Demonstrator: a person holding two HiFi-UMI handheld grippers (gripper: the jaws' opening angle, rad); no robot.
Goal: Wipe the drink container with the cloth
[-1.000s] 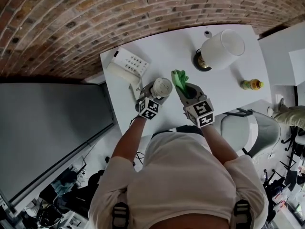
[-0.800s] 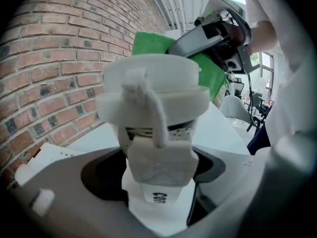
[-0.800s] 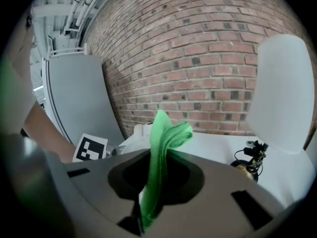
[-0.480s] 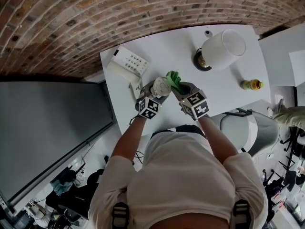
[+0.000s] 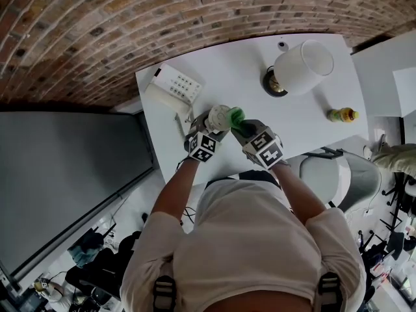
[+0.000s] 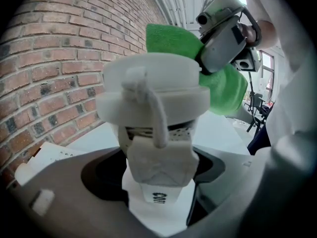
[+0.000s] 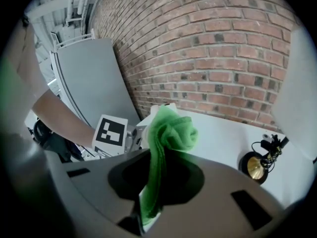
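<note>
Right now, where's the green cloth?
Head view, middle of the table near its front edge: green cloth clamped in the jaws of the right gripper, against the drink container held by the left gripper.

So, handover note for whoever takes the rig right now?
Left gripper: shut on the white drink container, gripping its body, lid on.
Right gripper: shut on the green cloth, bunched end sticking out past the jaws.
Where: both over the white table, near its front edge. The cloth sits at the lid's far side, touching or nearly so.
Done: both things gripped, cloth at the container.
Left: the wiping itself. How much is already wiped can't be told.
</note>
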